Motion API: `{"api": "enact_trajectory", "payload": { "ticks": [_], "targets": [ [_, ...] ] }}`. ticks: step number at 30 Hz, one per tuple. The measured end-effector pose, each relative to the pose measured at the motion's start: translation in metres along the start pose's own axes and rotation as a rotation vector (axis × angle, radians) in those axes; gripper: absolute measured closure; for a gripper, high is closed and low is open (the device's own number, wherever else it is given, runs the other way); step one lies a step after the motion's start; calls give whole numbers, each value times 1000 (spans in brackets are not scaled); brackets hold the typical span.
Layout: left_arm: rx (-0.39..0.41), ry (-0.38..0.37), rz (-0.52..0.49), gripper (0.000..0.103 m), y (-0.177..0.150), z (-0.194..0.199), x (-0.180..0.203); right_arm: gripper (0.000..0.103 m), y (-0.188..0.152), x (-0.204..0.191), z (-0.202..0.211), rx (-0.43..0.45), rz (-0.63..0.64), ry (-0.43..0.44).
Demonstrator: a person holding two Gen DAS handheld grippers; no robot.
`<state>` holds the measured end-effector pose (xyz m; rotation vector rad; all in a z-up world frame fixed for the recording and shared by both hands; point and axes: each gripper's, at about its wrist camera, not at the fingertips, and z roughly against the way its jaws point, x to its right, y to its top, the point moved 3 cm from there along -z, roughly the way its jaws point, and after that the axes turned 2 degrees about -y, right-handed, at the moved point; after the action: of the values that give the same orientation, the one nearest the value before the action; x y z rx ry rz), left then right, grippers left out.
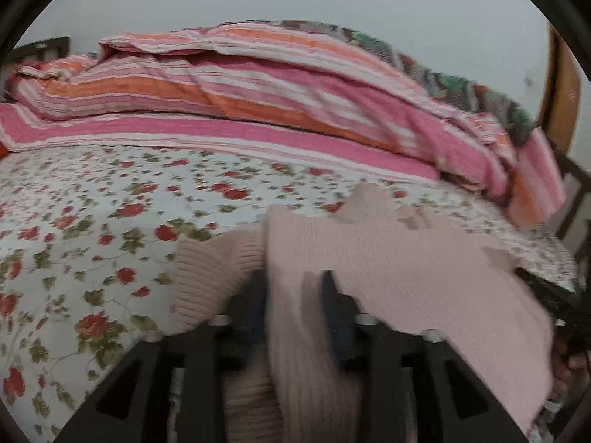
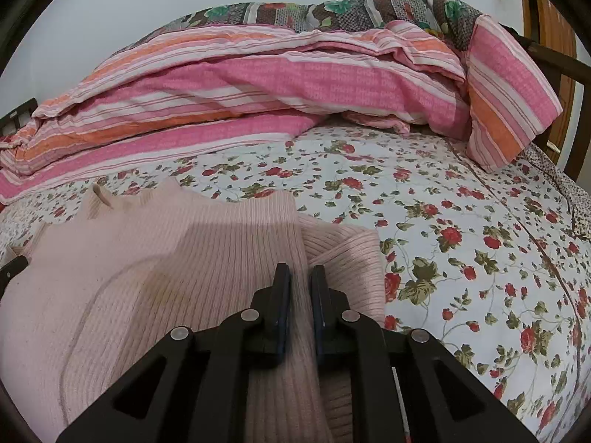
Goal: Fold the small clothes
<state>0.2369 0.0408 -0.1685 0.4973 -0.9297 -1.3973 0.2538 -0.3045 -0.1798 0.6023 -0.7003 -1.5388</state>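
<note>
1. Locate the sweater (image 2: 155, 277). In the right wrist view it fills the lower left of the frame, lying on the bed (image 2: 461, 221) over the flowered sheet. In the left wrist view it fills the lower right of the frame (image 1: 406, 277).
2. Check the right tongs (image 2: 300, 280). They are clenched on a raised ridge of the sweater at the lower centre of the frame, with knit fabric running between the two fingers.
3. Check the left tongs (image 1: 291, 288). They are clenched on another gather of the sweater at the lower centre of their frame. This view is blurred, so confirm the grip before you rely on it.
4. Note the ribbed part of the sweater lying under the top layer, just right of the right tongs. The fold appears to be partly under way.
5. Expect slippage. The knit is soft and stretchy, and a thin pinch may pull out if you lift quickly.
6. Expect an uneven fold. If one side travels further than the other, the edges will not line up.
7. Watch the loose lower layer. It may drag along the sheet and bunch.
8. Keep clear of the striped quilt (image 2: 258, 85) across the top of the frame; the carried fabric could land on it.
</note>
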Motion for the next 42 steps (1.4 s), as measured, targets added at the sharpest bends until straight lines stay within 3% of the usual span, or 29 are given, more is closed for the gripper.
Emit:
{"api": "enact_trajectory", "payload": {
  "ticks": [3,6,8,10,14,18,21,27,30,38,42],
  "targets": [
    [6,-47,-4,46,1,9,1,87,7,1,0,-49,-2,26],
    [33,-43,27,46,2,28,-9,76,20,-4,17,-102,-12,38],
    [66,-34,85,45,7,41,-27,72,27,-18,37,-71,-19,91],
    [64,25,142,43,15,48,-54,58,32,-47,55,-42,45,147],
    [-8,124,227,43,18,42,-108,57,29,-108,61,-57,137,231],
    [-24,147,244,44,0,27,-137,61,14,-147,27,-131,189,157],
    [-10,158,198,38,1,25,-132,65,13,-153,-3,-190,180,105],
    [-26,177,181,38,5,19,-132,64,29,-156,-38,-253,142,59],
    [-19,153,202,38,6,20,-135,63,32,-159,-47,-234,128,42],
    [-17,142,213,38,7,19,-136,63,33,-156,-46,-232,121,68],
    [-30,150,200,38,7,18,-136,63,27,-157,-27,-233,146,77]
  ]
}}
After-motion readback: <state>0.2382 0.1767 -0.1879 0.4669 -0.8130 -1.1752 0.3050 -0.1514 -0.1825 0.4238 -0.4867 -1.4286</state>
